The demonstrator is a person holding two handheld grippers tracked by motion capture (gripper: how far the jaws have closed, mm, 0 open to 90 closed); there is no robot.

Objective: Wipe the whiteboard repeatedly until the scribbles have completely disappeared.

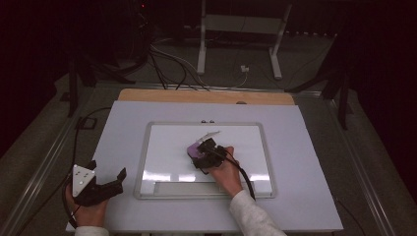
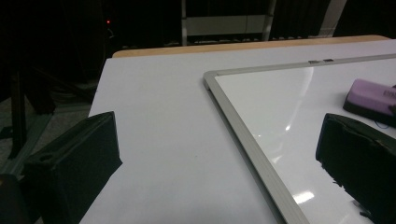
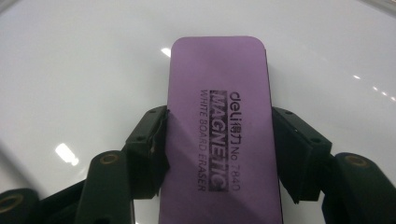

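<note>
So the right gripper view is the one that gets you the detail: the purple eraser [image 3: 219, 130] sits flat on the glossy whiteboard [image 3: 70, 70], printed side up, and you can read "MAGNETIC WHITE BOARD ERASER" on it. Both black jaws press against its long sides, so the right gripper [image 3: 219, 154] is clamped on it.

From the high view you can't read any of that, but you get the layout: the eraser [image 1: 195, 150] is near the middle of the whiteboard [image 1: 152, 152], which lies on the white table [image 1: 113, 132]. The right hand [image 1: 224, 170] reaches in from the bottom edge, forearm angled up and to the left, gripper pointing forward over the board.

The left gripper [image 1: 105, 182] rests off the board on the table, near the front left corner, held low in the left hand [image 1: 88, 211]. Its own view shows both jaws standing wide apart with just bare table [image 2: 163, 116] and the board's frame [image 2: 243, 135] between them, and the eraser [image 2: 371, 95] off at the right.
</note>
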